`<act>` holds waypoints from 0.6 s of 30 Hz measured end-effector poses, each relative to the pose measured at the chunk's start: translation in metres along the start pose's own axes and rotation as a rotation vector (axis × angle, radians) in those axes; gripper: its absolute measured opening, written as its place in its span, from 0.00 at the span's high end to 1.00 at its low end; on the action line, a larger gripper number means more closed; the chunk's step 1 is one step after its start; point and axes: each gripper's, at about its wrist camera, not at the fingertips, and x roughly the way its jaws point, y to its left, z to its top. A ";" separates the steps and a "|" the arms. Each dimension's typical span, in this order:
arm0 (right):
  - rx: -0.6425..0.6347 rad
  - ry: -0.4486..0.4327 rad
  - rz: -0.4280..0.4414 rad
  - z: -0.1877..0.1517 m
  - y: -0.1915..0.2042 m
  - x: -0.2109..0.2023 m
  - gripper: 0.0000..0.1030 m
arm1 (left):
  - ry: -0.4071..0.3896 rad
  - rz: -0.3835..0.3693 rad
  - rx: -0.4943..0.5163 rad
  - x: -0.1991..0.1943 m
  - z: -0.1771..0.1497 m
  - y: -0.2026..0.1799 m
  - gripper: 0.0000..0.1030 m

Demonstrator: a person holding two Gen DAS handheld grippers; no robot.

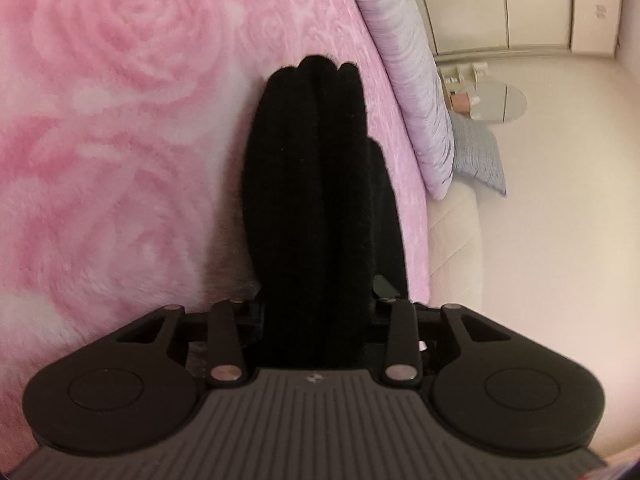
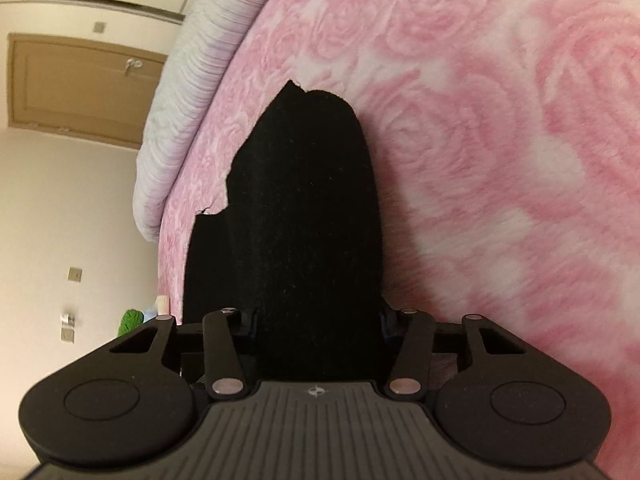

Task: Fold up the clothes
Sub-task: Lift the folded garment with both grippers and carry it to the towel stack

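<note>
Nearest, left gripper (image 1: pixel 316 264): its dark ribbed body and two round pivot housings fill the bottom of the left wrist view. The fingers themselves are buried in black fabric, so only the linkage arms show.
Left jaws: narrowed around a thick bunch of black garment (image 1: pixel 316 184), which sits between them and stands up in long vertical folds. The pads are hidden, but the cloth looks gathered tight and gripped.
Right gripper (image 2: pixel 316 272): the same dark body and round housings fill the bottom of the right wrist view, fingers likewise swallowed by cloth.
Right jaws: partway closed around a wider mass of the black garment (image 2: pixel 296 208), which rises between them as a broad dark hump with a ragged, stepped edge on its left side. The cloth looks held.
Where the garment is: at both grippers, bunched up over a pink blanket (image 1: pixel 112 128) with a large rose pattern, which covers the bed beneath and beyond it.
Farther, bed edge: a pale lilac ribbed pillow (image 1: pixel 412 92) lies along the blanket's far side; a smaller grey cushion (image 1: pixel 478 152) rests against it.
Farthest, room: cream floor, white wardrobe doors (image 1: pixel 500 4), and in the right wrist view a brown wooden door (image 2: pixel 80 88) in a pale wall.
</note>
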 end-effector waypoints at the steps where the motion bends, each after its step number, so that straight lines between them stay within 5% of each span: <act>1: 0.013 0.009 -0.003 0.000 0.006 -0.002 0.54 | -0.004 0.001 -0.006 -0.006 0.002 -0.006 0.69; 9: 0.082 0.098 0.038 -0.013 0.098 -0.024 0.55 | -0.058 0.068 -0.092 -0.093 0.010 -0.076 0.69; 18: 0.002 0.284 0.093 -0.062 0.246 0.012 0.55 | -0.292 0.095 -0.172 -0.270 0.002 -0.114 0.69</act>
